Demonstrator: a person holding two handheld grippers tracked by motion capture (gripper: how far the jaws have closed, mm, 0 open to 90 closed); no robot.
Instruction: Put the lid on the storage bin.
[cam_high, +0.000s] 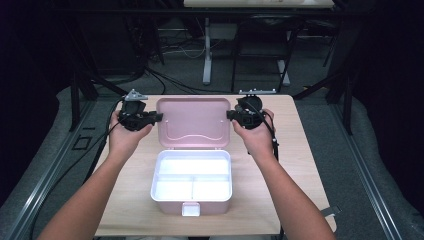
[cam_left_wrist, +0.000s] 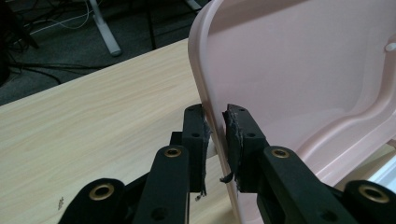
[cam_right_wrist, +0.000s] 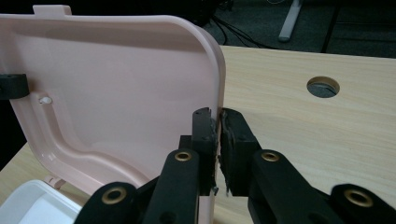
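Jaws of both grippers pinch the pink lid (cam_high: 193, 121), hiding its edges.

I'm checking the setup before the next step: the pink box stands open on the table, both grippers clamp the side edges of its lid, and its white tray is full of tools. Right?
Not quite. The white tray is empty, as the high view shows. The rest holds: the left gripper and the right gripper each clamp a side edge of the open lid.
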